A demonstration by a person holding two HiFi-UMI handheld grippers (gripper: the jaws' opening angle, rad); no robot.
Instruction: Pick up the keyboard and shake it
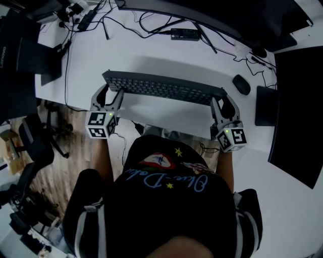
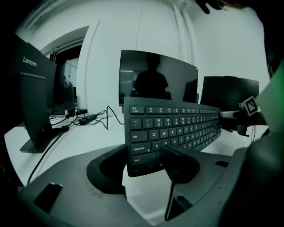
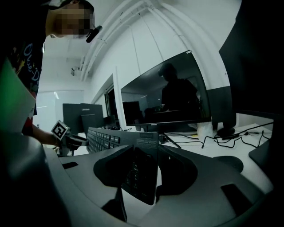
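Note:
A dark grey keyboard (image 1: 164, 88) hangs above the white desk (image 1: 151, 50), tilted with its keys facing me. My left gripper (image 1: 107, 97) is shut on its left end, and my right gripper (image 1: 222, 103) is shut on its right end. In the left gripper view the keyboard (image 2: 177, 126) stands nearly upright, its lower left corner between the jaws of the left gripper (image 2: 144, 162). The right gripper (image 2: 237, 120) shows at its far end. In the right gripper view the keyboard's (image 3: 104, 139) end edge is clamped in the right gripper (image 3: 141, 170), and the left gripper (image 3: 66, 136) shows far off.
A black mouse (image 1: 241, 84) lies on the desk right of the keyboard. A large monitor (image 1: 212, 15) stands behind, a Lenovo monitor (image 1: 20, 50) at the left, a dark screen (image 1: 298, 116) at the right. Cables and a power brick (image 1: 184, 34) lie at the back. An office chair (image 1: 35, 146) stands lower left.

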